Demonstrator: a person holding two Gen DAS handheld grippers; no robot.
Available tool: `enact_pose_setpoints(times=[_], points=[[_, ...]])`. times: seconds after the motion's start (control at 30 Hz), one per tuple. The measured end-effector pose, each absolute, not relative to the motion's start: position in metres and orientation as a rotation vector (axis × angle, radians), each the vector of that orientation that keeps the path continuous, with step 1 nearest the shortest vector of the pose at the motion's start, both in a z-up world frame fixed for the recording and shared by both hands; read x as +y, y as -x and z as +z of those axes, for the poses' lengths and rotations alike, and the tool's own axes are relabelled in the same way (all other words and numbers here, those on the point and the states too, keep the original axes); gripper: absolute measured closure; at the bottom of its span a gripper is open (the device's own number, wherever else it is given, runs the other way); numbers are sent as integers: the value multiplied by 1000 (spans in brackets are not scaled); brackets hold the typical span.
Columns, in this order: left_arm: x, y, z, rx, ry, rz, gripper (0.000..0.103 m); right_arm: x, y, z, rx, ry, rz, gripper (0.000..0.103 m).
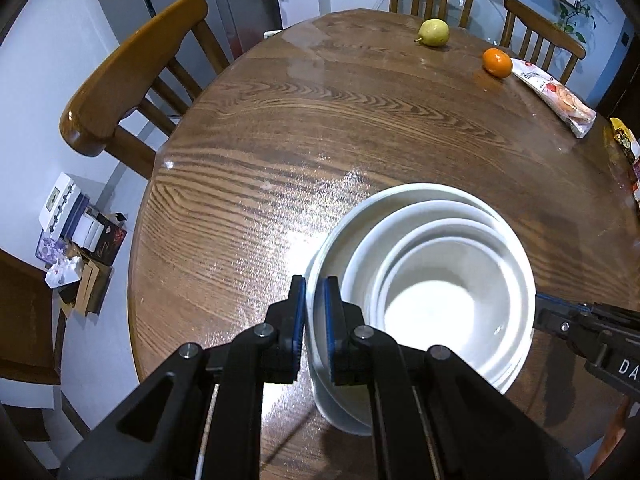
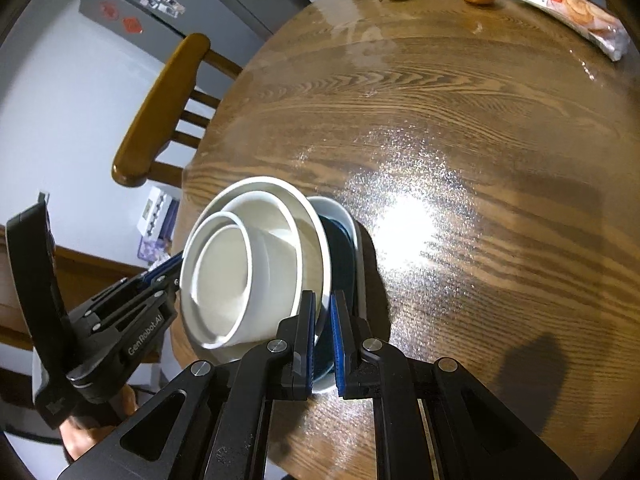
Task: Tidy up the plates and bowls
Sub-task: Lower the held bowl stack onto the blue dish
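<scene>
A stack of white dishes sits near the front of the round wooden table (image 1: 320, 128): a wide plate (image 1: 516, 240) holds a large bowl (image 1: 368, 264) with smaller bowls (image 1: 432, 308) nested inside. My left gripper (image 1: 316, 320) is shut on the plate's left rim. In the right wrist view my right gripper (image 2: 323, 340) is shut on the opposite rim of the plate (image 2: 316, 248), and the nested bowls (image 2: 224, 272) lean to the left. A dish with a dark blue inside (image 2: 340, 248) lies under the plate. The left gripper (image 2: 160, 276) shows at the stack's far side.
A green pear (image 1: 434, 32), an orange (image 1: 497, 62) and a snack packet (image 1: 556, 96) lie at the far side of the table. Wooden chairs (image 1: 132, 76) stand around it. Boxes (image 1: 80, 232) sit on the floor at left.
</scene>
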State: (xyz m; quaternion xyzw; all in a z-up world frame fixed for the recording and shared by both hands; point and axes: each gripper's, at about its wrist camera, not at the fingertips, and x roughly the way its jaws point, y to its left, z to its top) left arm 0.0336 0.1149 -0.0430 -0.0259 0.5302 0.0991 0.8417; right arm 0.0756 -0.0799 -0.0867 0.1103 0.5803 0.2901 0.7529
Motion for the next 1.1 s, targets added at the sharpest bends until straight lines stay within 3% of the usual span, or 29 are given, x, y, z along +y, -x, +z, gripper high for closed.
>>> enact_pose_setpoints(times=[1.1], points=[[94, -92, -42, 1064, 16, 163, 98, -90, -127, -74, 1170, -190, 516, 91]])
